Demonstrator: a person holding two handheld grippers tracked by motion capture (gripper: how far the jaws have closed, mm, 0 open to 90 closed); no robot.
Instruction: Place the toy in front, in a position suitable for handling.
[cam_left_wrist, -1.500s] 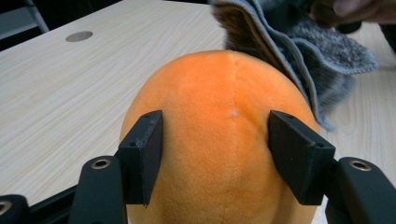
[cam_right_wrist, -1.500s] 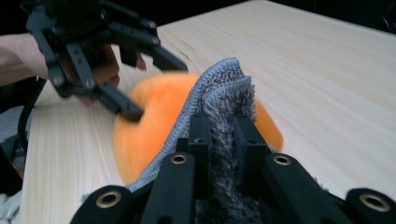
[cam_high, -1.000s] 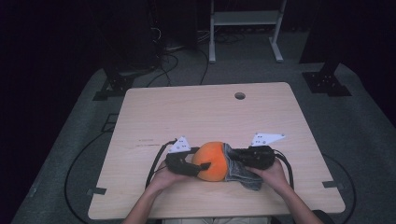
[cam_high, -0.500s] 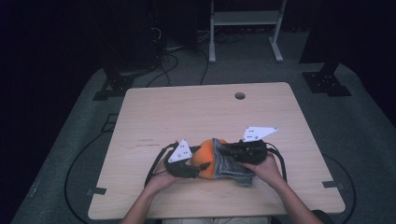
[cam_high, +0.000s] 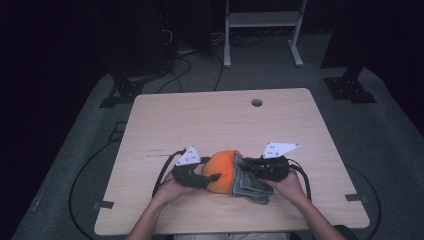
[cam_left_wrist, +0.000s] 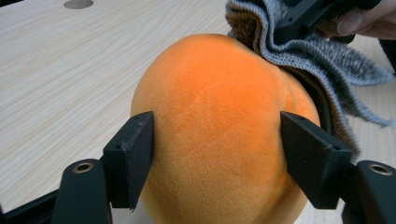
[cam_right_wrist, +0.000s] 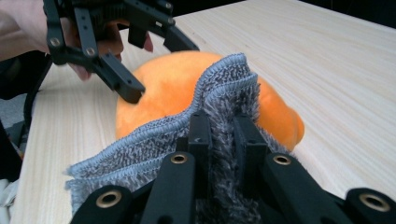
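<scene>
An orange plush ball (cam_high: 220, 167) lies near the front edge of the wooden table (cam_high: 200, 115). My left gripper (cam_high: 212, 176) grips it from the left. In the left gripper view both pads press into the ball (cam_left_wrist: 215, 93), though the jaws have just been opening a little. A grey fuzzy cloth (cam_high: 250, 182) drapes against the ball's right side, and my right gripper (cam_high: 245, 167) is shut on a fold of it. In the right gripper view the cloth (cam_right_wrist: 140, 149) bunches between the jaws of my right gripper (cam_right_wrist: 224, 130), with the ball (cam_right_wrist: 173, 84) and left gripper (cam_right_wrist: 161, 70) behind.
A round cable hole (cam_high: 256, 102) sits near the table's far edge. Black cables (cam_high: 162, 175) trail from both grippers over the front of the table. A white stand (cam_high: 262, 30) and more cables are on the dark floor beyond.
The right gripper has brought the grey cloth left and up against the ball's right side. The left gripper has stayed on the ball, and its jaws look slightly wider.
</scene>
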